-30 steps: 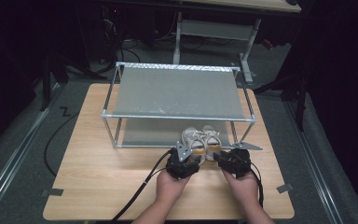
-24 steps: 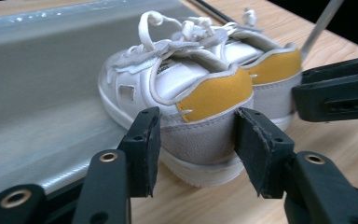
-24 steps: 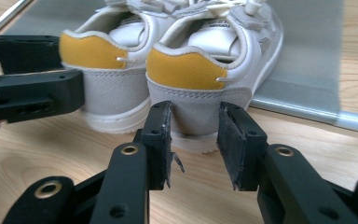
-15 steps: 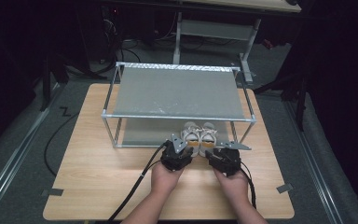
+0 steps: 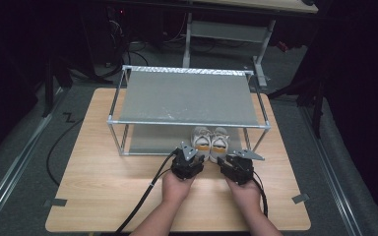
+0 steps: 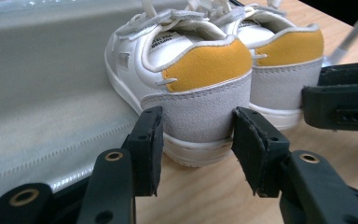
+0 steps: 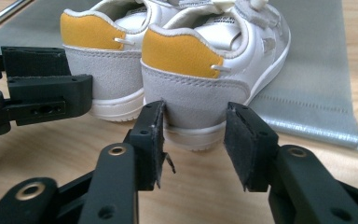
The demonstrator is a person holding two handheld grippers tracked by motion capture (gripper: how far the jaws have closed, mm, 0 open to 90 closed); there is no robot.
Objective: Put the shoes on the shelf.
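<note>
The room around is dark, and a wooden worktop (image 5: 103, 196) stands in the light with a grey metal rack (image 5: 187, 96) on its far half.

The left claw (image 6: 196, 128) has its two black jaws on both sides of the heel of the left shoe (image 6: 200, 70). The jaws have just been closing, and the pads look pressed on the grey heel, so it seems clamped on that shoe. The right claw (image 7: 193, 119) does the same with the right shoe (image 7: 191, 60). Its jaws have just been opening a little, with the heel between them, but the pads still seem to touch both sides.

The two shoes are small and white, with yellow patches at the back. They stand upright, side by side and touching, just past the claws. Their toes point far, in under the rack. The front parts rest on the grey lower shelf (image 5: 147, 140). The heels stick out on the near side, over the bare wood.

I think the job is to put the pair on the lower shelf, and most of it looks done. The shoes are down, and they are partly in. What is left, I think, is a small push so the heels get onto the shelf too. Then both claws must let go and pull back toward the near edge. The top shelf of the rack has nothing on it.
</note>
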